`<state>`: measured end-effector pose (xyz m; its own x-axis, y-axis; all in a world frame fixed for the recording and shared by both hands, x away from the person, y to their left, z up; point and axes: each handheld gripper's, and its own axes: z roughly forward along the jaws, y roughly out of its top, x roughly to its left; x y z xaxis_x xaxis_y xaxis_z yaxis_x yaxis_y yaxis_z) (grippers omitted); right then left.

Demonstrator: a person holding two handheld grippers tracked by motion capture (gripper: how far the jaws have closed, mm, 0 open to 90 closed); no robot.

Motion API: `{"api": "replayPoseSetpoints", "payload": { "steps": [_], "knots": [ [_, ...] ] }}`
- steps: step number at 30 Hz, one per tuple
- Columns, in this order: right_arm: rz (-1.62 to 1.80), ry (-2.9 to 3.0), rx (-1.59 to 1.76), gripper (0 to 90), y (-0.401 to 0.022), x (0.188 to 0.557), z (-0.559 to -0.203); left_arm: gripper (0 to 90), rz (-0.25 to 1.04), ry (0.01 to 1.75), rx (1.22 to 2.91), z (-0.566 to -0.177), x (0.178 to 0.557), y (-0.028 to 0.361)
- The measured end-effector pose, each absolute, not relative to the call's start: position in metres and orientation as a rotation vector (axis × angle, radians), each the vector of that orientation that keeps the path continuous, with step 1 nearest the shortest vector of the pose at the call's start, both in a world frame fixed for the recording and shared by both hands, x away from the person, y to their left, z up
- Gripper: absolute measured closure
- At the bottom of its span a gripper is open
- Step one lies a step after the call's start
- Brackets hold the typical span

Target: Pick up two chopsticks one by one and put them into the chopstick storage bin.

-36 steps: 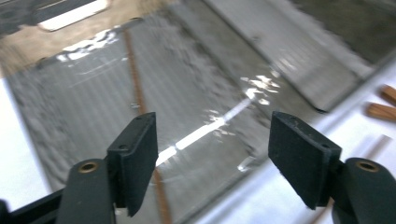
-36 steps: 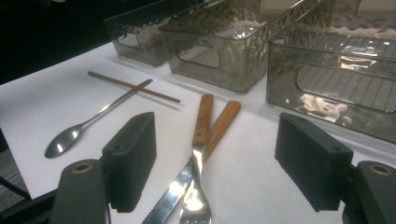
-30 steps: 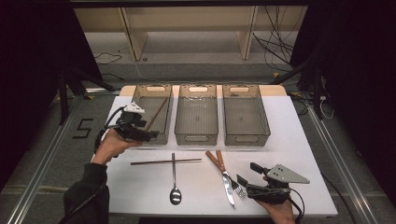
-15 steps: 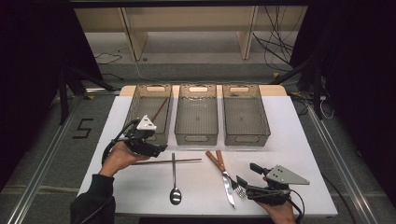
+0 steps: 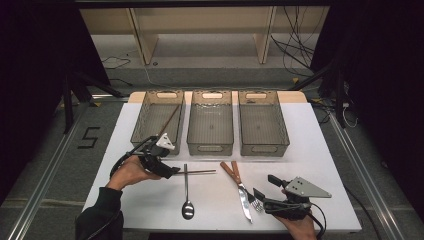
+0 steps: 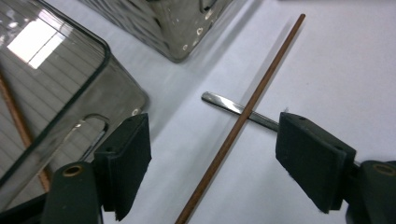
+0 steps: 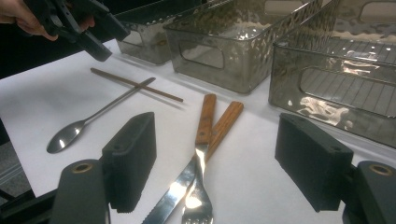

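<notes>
The brown chopstick (image 6: 238, 126) lies flat on the white table (image 5: 320, 150), just in front of the left bin (image 5: 145, 131), and it crosses over the handle of the spoon (image 5: 187, 200). Your left gripper (image 5: 172, 171) hangs right over the chopstick's near end with its jaws spread wide; in the left gripper view the stick runs up between the two pads without touching either, so you're not gripping anything there. A second chopstick (image 5: 169, 120) leans inside that left bin. The middle bin (image 5: 210, 145) and the right bin (image 5: 263, 147) stand side by side next to it.

Over on your other side, the right gripper (image 5: 264, 191) sits low near the table's front edge, jaws wide too, nothing held. Just ahead of it the knife (image 7: 184, 175) and fork (image 7: 201, 154), both with wooden handles, lie crossed over each other.
</notes>
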<state>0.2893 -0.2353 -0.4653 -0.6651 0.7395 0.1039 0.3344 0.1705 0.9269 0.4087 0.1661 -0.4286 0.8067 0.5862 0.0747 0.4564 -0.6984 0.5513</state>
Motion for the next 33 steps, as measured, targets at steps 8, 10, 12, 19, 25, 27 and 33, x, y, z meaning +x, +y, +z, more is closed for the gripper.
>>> {"api": "replayPoseSetpoints", "payload": {
  "steps": [8,10,12,19,25,27,33],
  "knots": [
    [1.495,2.084,1.020,29.7,-0.235,0.289,-0.466,29.4,0.286,0.768,2.534,-0.442,0.413,0.164],
    [1.495,2.084,1.020,29.7,-0.235,0.289,-0.466,30.0,0.282,0.762,2.552,-0.445,0.413,0.164],
    [1.494,2.084,1.020,29.7,-0.235,0.289,-0.466,31.5,0.273,0.759,2.573,-0.449,0.414,0.163],
    [1.493,2.086,1.018,29.7,-0.234,0.290,-0.466,39.5,0.242,0.720,2.617,-0.457,0.415,0.160],
    [1.491,2.090,1.020,29.7,-0.234,0.290,-0.466,46.9,0.226,0.705,2.643,-0.463,0.416,0.159],
    [1.490,2.091,1.020,29.7,-0.234,0.290,-0.467,49.4,0.225,0.708,2.646,-0.464,0.416,0.159],
    [1.490,2.093,1.022,29.7,-0.234,0.290,-0.467,55.3,0.216,0.692,2.671,-0.467,0.417,0.156]
  ]
}}
